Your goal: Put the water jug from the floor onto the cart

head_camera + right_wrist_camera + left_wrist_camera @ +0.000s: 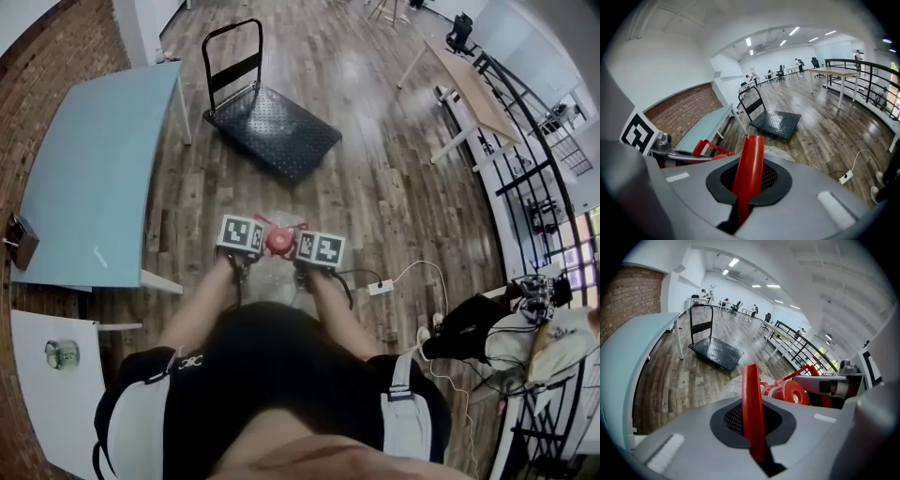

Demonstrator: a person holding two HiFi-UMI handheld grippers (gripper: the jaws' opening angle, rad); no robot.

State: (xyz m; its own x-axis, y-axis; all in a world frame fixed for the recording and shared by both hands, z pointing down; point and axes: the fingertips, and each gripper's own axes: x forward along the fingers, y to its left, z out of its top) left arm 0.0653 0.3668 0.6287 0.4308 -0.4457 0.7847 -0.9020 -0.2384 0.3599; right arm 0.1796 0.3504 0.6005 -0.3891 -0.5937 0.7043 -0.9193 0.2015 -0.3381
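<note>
The water jug hangs between my two grippers just in front of my body; its red cap [278, 241] faces up and its clear body [270, 274] shows below. My left gripper [246, 242] is shut on a red strap of the jug's handle [752, 404]. My right gripper [314, 251] is shut on another red strap [749, 168]. The cap [794, 393] and the clear shoulder [733, 386] show past the left jaws. The black flat cart [274, 129] with its upright push bar stands on the wood floor farther ahead, apart from the jug.
A light blue table [94, 169] runs along the left by the brick wall. A white table [52, 394] sits at lower left. A power strip with its cable [381, 287] lies on the floor at right, near a seated person [487, 328]. A wooden desk [469, 89] and black railing [534, 141] stand beyond.
</note>
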